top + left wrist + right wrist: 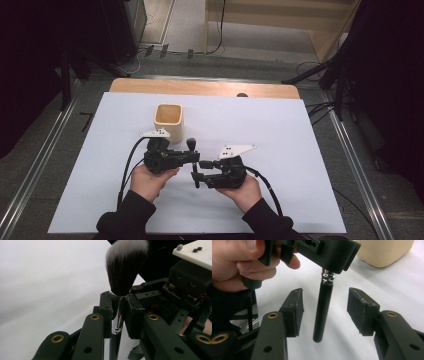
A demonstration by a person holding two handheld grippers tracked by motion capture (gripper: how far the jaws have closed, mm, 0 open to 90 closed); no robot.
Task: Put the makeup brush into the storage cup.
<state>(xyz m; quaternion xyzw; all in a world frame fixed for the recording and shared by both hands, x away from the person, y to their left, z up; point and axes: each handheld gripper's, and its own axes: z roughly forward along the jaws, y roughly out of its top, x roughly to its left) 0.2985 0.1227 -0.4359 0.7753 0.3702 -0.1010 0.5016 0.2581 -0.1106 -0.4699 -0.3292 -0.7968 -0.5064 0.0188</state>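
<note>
On the white table cover [300, 150], the left hand [150, 181] wraps the left gripper [192, 159] from below, jaws pointing toward the middle. They are pressed onto a brush [119, 287] at its shiny ringed metal collar (the left gripper view shows this closely), with the soft dark, white-tipped bristles fanned above. Behind the hand stands a smooth, cream cup [168, 120] with a squarish mouth, well apart from the brush. The right gripper view shows the brush's underside: a plain black round handle hanging straight down between the right gripper [325, 312], whose rough rubbery pads [359, 308] stand spread on either side, not touching it. The right hand [245, 191] cups that gripper, aimed leftward.
</note>
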